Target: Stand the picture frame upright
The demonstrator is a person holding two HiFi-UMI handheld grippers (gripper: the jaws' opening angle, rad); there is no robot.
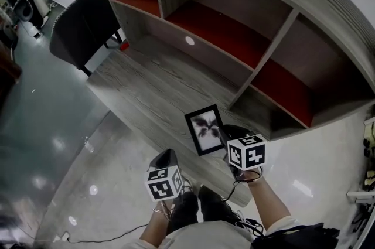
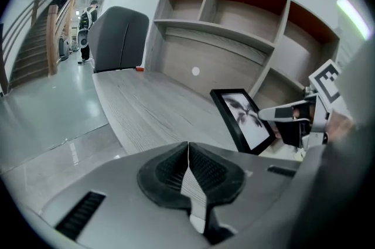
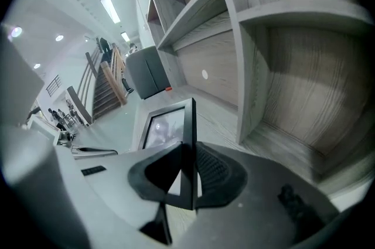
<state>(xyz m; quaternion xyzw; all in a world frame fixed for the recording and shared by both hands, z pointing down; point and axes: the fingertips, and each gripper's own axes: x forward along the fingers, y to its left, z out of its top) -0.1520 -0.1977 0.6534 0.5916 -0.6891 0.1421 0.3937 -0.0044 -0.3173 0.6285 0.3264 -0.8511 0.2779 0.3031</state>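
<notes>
Our right gripper (image 3: 188, 170) clamps side edge of picture frame (image 1: 204, 129). Frame tilted, face toward us, near front edge of grey wooden desk (image 1: 146, 81), before shelf compartments (image 1: 234, 34). Our left gripper (image 2: 188, 174): jaws pressed together, nothing between, left of frame.

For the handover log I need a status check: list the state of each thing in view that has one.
Black rectangular picture frame: raised on edge, tilted, held by one side edge.
Right gripper: shut on the picture frame's edge.
Left gripper: shut, nothing between its jaws, apart from the frame.
</notes>
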